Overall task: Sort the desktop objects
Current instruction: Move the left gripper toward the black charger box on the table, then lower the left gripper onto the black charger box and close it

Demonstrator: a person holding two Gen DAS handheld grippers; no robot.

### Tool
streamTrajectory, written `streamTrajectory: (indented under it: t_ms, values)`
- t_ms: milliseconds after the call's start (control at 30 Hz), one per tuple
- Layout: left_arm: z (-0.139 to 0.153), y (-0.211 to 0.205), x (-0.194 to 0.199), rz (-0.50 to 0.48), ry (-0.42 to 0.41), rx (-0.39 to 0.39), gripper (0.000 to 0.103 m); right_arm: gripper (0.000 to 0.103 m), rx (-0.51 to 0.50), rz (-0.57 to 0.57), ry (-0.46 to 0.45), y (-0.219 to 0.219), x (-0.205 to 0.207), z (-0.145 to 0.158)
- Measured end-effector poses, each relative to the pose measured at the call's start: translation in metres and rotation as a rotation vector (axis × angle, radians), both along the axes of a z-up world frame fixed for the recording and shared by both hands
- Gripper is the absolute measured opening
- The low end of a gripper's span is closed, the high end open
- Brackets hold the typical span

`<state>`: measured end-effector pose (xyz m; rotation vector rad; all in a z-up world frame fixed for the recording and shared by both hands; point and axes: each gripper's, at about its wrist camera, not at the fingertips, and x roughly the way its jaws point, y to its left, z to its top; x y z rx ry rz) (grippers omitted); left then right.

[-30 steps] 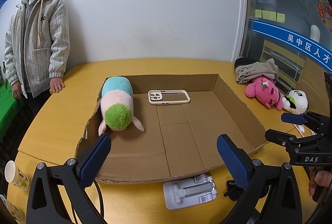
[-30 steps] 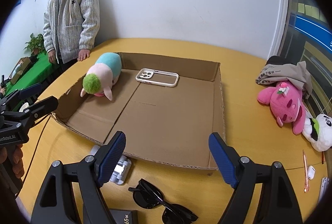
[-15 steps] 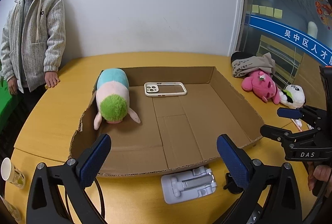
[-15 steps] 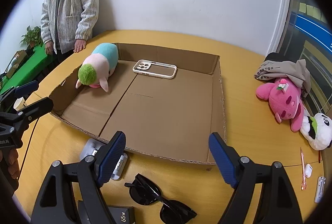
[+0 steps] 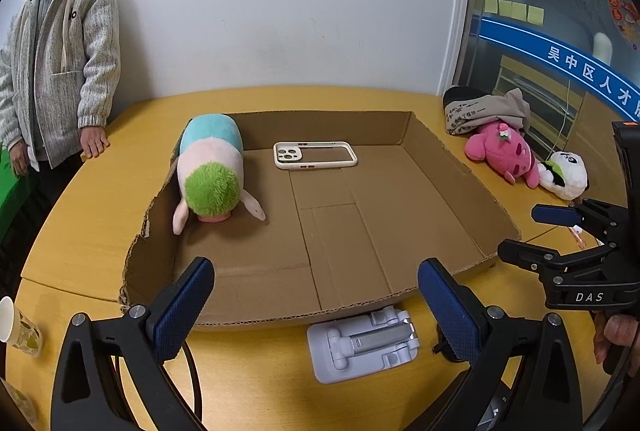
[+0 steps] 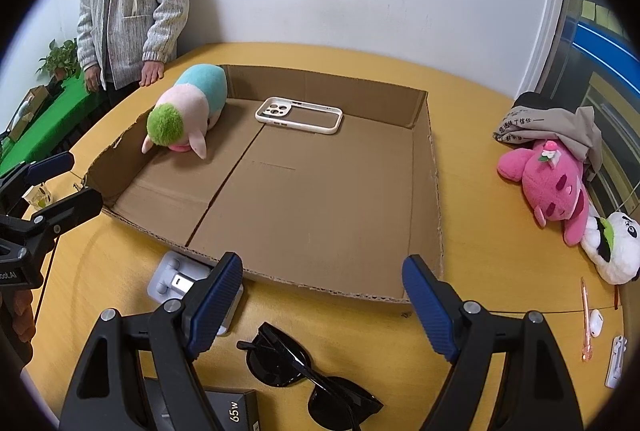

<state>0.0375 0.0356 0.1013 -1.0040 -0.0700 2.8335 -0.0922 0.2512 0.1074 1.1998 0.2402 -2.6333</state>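
Observation:
A shallow cardboard tray (image 5: 452, 167) (image 6: 434, 167) lies on the yellow table. In it are a green, pink and blue plush (image 5: 210, 171) (image 6: 186, 109) at the left and a white phone case (image 5: 315, 155) (image 6: 299, 114) at the back. My left gripper (image 5: 316, 307) is open and empty, just before the tray's near edge, above a white folding stand (image 5: 364, 345) (image 6: 176, 281). My right gripper (image 6: 322, 307) is open and empty over black sunglasses (image 6: 308, 375); it also shows in the left wrist view (image 5: 560, 235).
A pink plush (image 5: 502, 151) (image 6: 554, 183), a panda plush (image 5: 564, 175) (image 6: 614, 247) and folded cloth (image 5: 484, 109) lie at the right. A pen (image 6: 585, 319) and small white items lie near the right edge. A black 65W box (image 6: 232, 411) lies nearest. A man (image 5: 52, 63) stands at the left. A paper cup (image 5: 18, 327) is at the left.
Both grippers have drawn back and risen a little, so the tray and objects sit lower and smaller in view. Both stay open. Nothing on the table has moved.

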Motion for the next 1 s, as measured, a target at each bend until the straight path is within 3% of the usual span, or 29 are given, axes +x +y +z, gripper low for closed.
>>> streamTrajectory:
  t_ms: [267, 433, 567, 600, 733, 867, 933, 1000]
  values:
    - [-0.006, 0.001, 0.002, -0.043, -0.027, 0.017, 0.103, 0.082, 0.011, 0.012, -0.008, 0.001, 0.003, -0.004]
    - [-0.020, 0.003, 0.012, -0.209, -0.111, 0.171, 0.103, 0.082, -0.035, 0.054, 0.020, 0.008, 0.013, 0.002]
    - [-0.035, 0.007, 0.027, -0.389, -0.176, 0.292, 0.103, 0.082, -0.145, 0.214, -0.033, 0.019, 0.035, -0.001]
    - [-0.041, 0.007, 0.032, -0.447, -0.207, 0.331, 0.103, 0.082, -0.173, 0.285, -0.062, 0.022, 0.046, -0.005]
    - [-0.063, 0.016, 0.043, -0.557, -0.288, 0.357, 0.102, 0.082, -0.199, 0.494, -0.203, 0.032, 0.089, -0.039]
    - [-0.080, 0.033, 0.044, -0.646, -0.353, 0.420, 0.101, 0.082, -0.109, 0.521, -0.387, 0.032, 0.113, -0.094]
    - [-0.096, 0.041, 0.040, -0.672, -0.412, 0.440, 0.096, 0.085, -0.069, 0.519, -0.412, 0.029, 0.121, -0.113]
    - [-0.111, 0.051, 0.040, -0.666, -0.461, 0.395, 0.091, 0.087, -0.093, 0.517, -0.365, 0.023, 0.127, -0.115]
